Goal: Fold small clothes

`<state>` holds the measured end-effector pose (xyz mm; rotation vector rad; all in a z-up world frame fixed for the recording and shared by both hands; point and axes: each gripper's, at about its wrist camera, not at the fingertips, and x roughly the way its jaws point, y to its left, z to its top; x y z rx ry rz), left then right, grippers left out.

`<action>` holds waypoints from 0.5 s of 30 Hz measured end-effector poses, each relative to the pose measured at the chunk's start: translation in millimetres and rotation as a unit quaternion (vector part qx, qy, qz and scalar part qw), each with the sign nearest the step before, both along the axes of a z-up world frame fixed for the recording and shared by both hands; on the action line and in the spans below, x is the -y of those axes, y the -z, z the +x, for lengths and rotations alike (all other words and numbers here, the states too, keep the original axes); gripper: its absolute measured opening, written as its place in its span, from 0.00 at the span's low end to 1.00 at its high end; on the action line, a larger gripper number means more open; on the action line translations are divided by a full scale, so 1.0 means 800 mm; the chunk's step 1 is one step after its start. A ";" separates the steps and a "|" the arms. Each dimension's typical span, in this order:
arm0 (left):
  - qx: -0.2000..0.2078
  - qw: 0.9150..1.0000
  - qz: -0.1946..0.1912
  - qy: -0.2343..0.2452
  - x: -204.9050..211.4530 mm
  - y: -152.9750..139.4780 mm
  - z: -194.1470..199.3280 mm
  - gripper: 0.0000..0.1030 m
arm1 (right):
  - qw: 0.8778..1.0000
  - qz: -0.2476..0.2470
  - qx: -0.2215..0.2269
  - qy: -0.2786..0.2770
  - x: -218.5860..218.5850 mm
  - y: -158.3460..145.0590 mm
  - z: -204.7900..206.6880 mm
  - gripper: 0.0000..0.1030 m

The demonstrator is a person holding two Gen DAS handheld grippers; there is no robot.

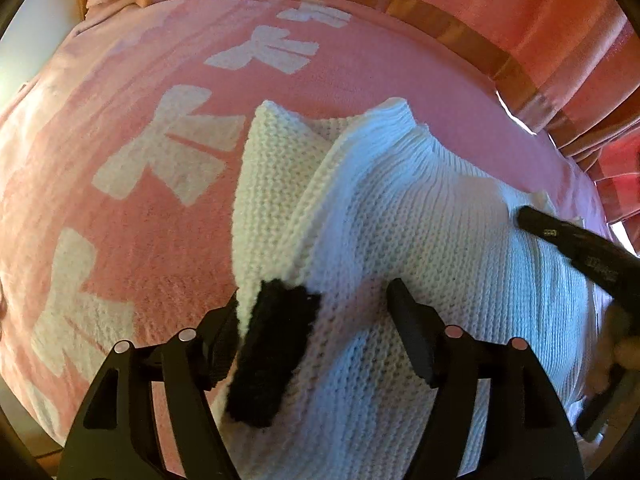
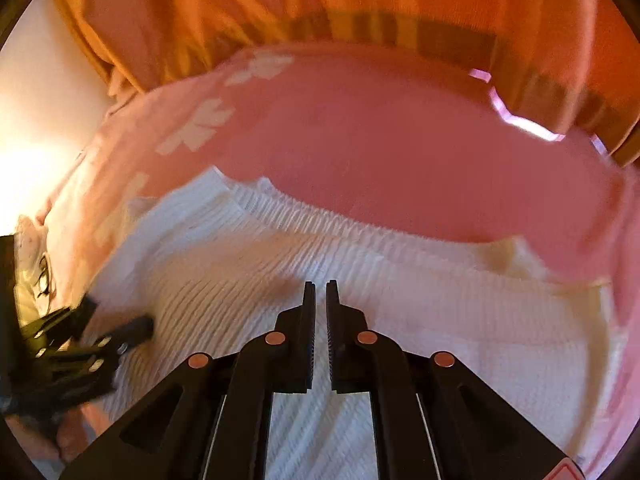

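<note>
A white knitted sweater (image 1: 400, 216) lies on the pink blanket (image 1: 132, 240), its ribbed hem (image 2: 320, 216) at the far side. A fold at its left edge carries a black fuzzy patch (image 1: 272, 356). My left gripper (image 1: 314, 292) stands open over that fold. Its left finger (image 1: 220, 340) is partly hidden behind the knit edge and its right finger (image 1: 404, 320) rests above the sweater's middle. My right gripper (image 2: 320, 292) is shut with nothing between its fingers, low over the sweater. In the left wrist view the right gripper (image 1: 532, 218) reaches in from the right. In the right wrist view the left gripper (image 2: 116, 316) shows at the lower left.
The blanket has white bow shapes (image 1: 172, 144) along its left half. An orange-pink curtain (image 1: 480, 8) with a gold band hangs behind the far edge. A pale wall (image 2: 40, 92) is at the left. A person's hand (image 1: 624, 352) shows at the right edge.
</note>
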<state>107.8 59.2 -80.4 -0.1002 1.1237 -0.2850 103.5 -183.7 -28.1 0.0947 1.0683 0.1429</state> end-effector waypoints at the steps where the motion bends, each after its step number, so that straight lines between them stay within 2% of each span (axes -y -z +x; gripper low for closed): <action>1: 0.000 1.000 0.000 -0.001 0.000 0.000 0.000 0.65 | 1.000 0.000 0.002 -0.006 0.002 -0.008 -0.010 0.06; 4: -0.001 1.000 -0.005 0.000 0.001 -0.001 -0.001 0.64 | 0.999 0.003 -0.012 -0.030 0.007 -0.016 -0.048 0.06; 8: 0.013 1.000 -0.021 0.018 0.006 -0.012 -0.009 0.27 | 0.996 -0.038 -0.062 -0.048 0.000 0.022 -0.057 0.06; 11: 0.040 0.998 -0.027 0.035 0.013 -0.037 -0.021 0.23 | 0.996 -0.040 -0.064 -0.054 -0.001 0.039 -0.053 0.04; 15: 0.064 0.993 -0.091 0.048 0.021 -0.085 -0.041 0.21 | 0.996 -0.022 -0.070 -0.055 0.005 0.043 -0.046 0.03</action>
